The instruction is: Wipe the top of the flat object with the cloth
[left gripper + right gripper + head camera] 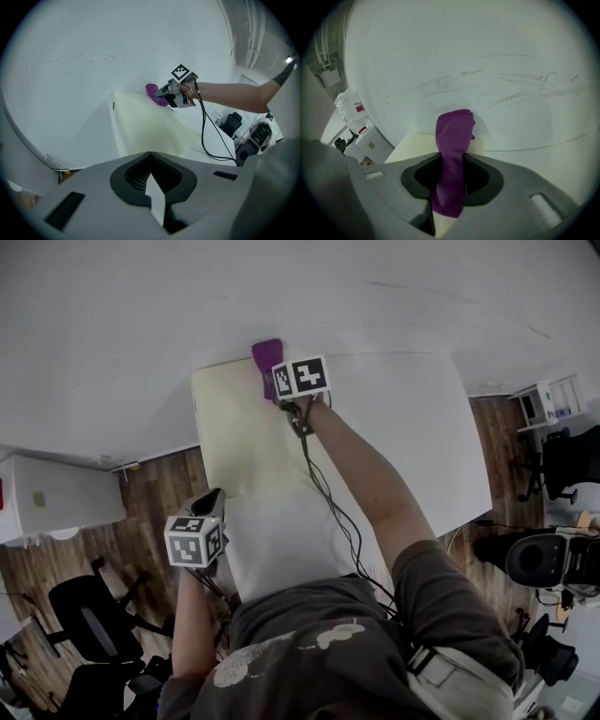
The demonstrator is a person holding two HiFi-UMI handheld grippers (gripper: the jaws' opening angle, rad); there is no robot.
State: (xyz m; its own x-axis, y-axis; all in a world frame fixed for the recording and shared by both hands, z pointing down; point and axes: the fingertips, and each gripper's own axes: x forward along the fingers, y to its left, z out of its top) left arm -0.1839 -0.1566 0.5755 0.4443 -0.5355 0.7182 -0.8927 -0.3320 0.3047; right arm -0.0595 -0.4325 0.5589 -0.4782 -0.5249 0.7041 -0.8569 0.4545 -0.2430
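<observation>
A pale yellow flat board (244, 437) lies on the left part of the white table (412, 427), reaching the wall. My right gripper (277, 388) is at the board's far edge, shut on a purple cloth (265, 357) that hangs folded from its jaws against the board and wall. The right gripper view shows the cloth (452, 140) running between the jaws of the right gripper (450, 187) over the board (417, 143). My left gripper (212, 501) hovers off the table's near-left corner, shut and holding nothing. From the left gripper (150, 157) I see the board (145, 126), cloth (152, 91) and right gripper (165, 96).
A black cable (333, 502) trails from the right gripper along the arm. A white cabinet (56, 498) and a black office chair (84, 615) stand on the wood floor at left. More chairs (544, 559) and a shelf (548, 399) are at right.
</observation>
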